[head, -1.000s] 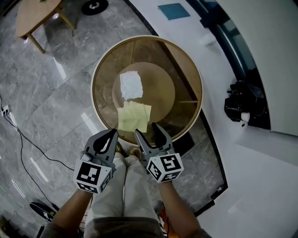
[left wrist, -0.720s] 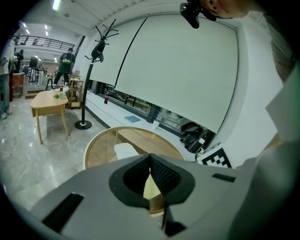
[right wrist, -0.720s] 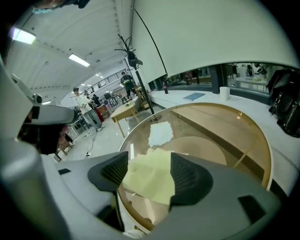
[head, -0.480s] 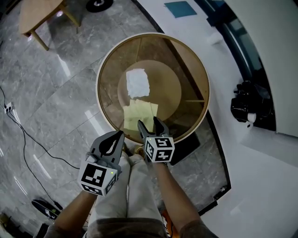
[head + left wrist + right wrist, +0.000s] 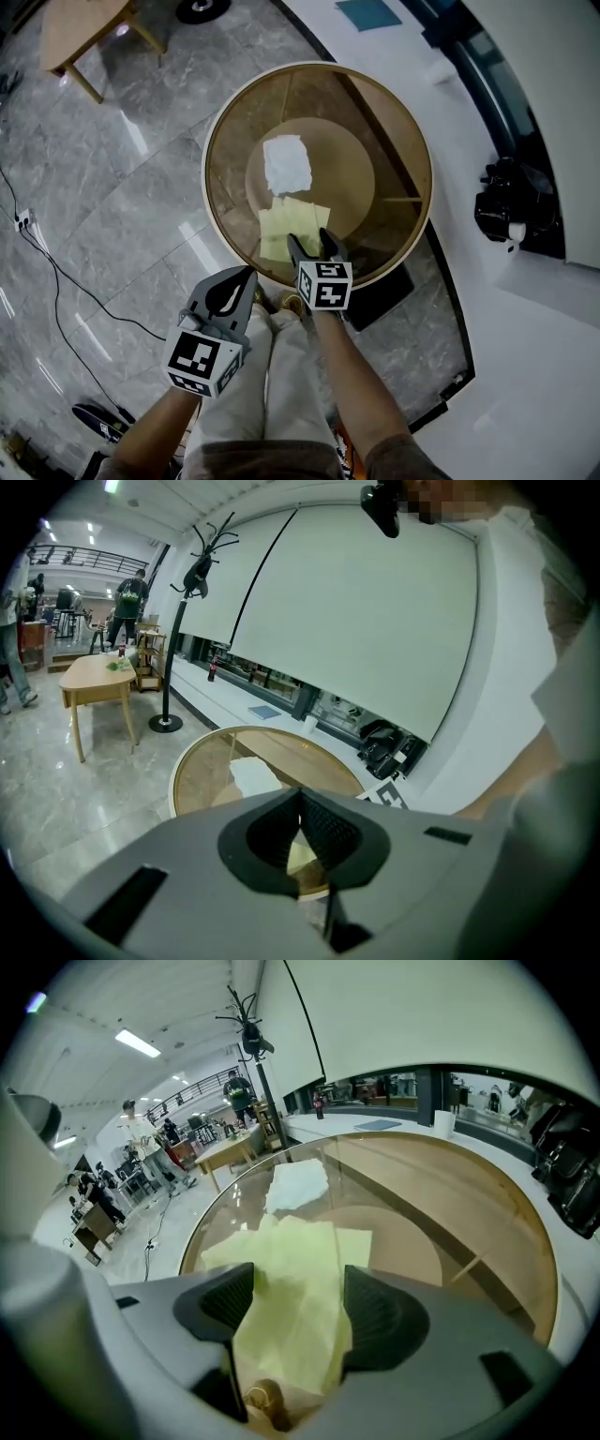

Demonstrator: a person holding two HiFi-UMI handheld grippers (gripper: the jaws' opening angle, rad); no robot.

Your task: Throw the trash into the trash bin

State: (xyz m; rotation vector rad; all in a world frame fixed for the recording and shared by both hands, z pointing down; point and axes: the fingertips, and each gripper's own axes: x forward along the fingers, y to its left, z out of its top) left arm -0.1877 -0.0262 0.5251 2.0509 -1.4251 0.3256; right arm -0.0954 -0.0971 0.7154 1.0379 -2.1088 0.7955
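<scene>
A round glass table with a pale wooden rim (image 5: 207, 178) holds a white crumpled paper (image 5: 287, 164) and, nearer me, a yellow-green paper (image 5: 291, 223). My right gripper (image 5: 311, 240) hangs over the near edge of the yellow-green paper, tilted steeply down. Its jaws have just been opening and stand wide. In the right gripper view the yellow-green paper (image 5: 291, 1269) lies between the pads, which do not press on it, with the white paper (image 5: 298, 1183) beyond. My left gripper (image 5: 242, 277) stays shut and empty by my lap, short of the table.
A small wooden table (image 5: 84, 28) stands at the far left, and a black cable (image 5: 56, 281) runs over the grey marble floor. A black bag (image 5: 516, 211) rests on the white ledge to the right. Several people stand far off in the gripper views.
My right gripper has dropped and moved forward, from above my lap to the near edge of the yellow-green paper. The left gripper has hardly moved.
</scene>
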